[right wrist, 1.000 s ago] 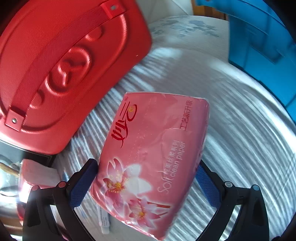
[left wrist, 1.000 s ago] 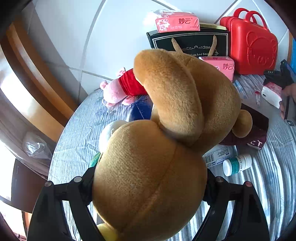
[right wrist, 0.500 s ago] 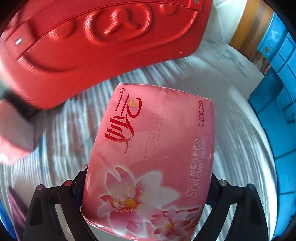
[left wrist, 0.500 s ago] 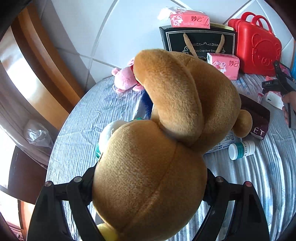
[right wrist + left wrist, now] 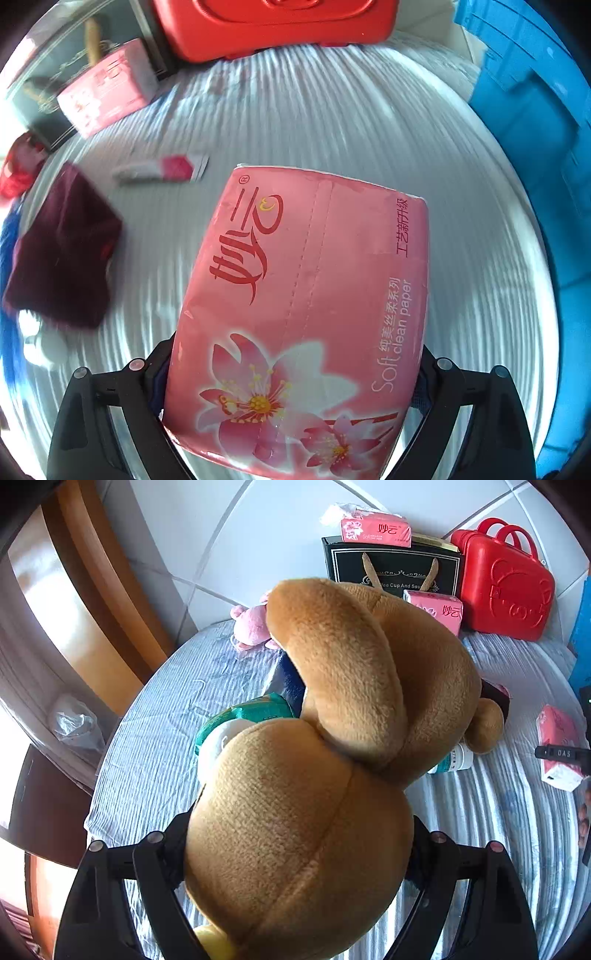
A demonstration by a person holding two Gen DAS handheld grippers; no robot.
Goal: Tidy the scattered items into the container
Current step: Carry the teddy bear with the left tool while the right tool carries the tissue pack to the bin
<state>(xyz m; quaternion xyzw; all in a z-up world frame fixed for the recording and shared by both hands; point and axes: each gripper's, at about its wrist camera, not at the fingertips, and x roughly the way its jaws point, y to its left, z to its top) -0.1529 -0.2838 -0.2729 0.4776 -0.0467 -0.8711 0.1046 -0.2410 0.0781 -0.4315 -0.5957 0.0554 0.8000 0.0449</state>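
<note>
The round table (image 5: 159, 738), under a striped grey-blue cloth, is crowded along its far edge: a red case (image 5: 508, 590), a black gift bag (image 5: 391, 568) with a tissue pack on top (image 5: 376, 530), and a second tissue pack (image 5: 441, 609) leaning in front of the bag. A pink plush (image 5: 251, 626) lies at the far left edge. The near left part of the cloth is bare, and so is the stretch between the red case and the blue crate (image 5: 524, 110), which stands at the table's right edge.

The left gripper (image 5: 295, 853) pinches a brown plush toy (image 5: 332, 757), its pads pressed into the soft body on both sides, the toy raised above the middle of the table. It hides most of a green packet (image 5: 247, 710) and a small bottle (image 5: 456, 758) below it. The right gripper (image 5: 295, 384) clamps a pink tissue pack (image 5: 314, 295) printed with flowers, held above the cloth near the crate.

A second ago the right gripper's pack hung close by the red case; now the case has slid to the top of the right wrist view, and a dark red pouch (image 5: 62, 251) and a small sachet (image 5: 162, 171) have come into sight on the left. In the left wrist view the far clutter sits further off than before.
</note>
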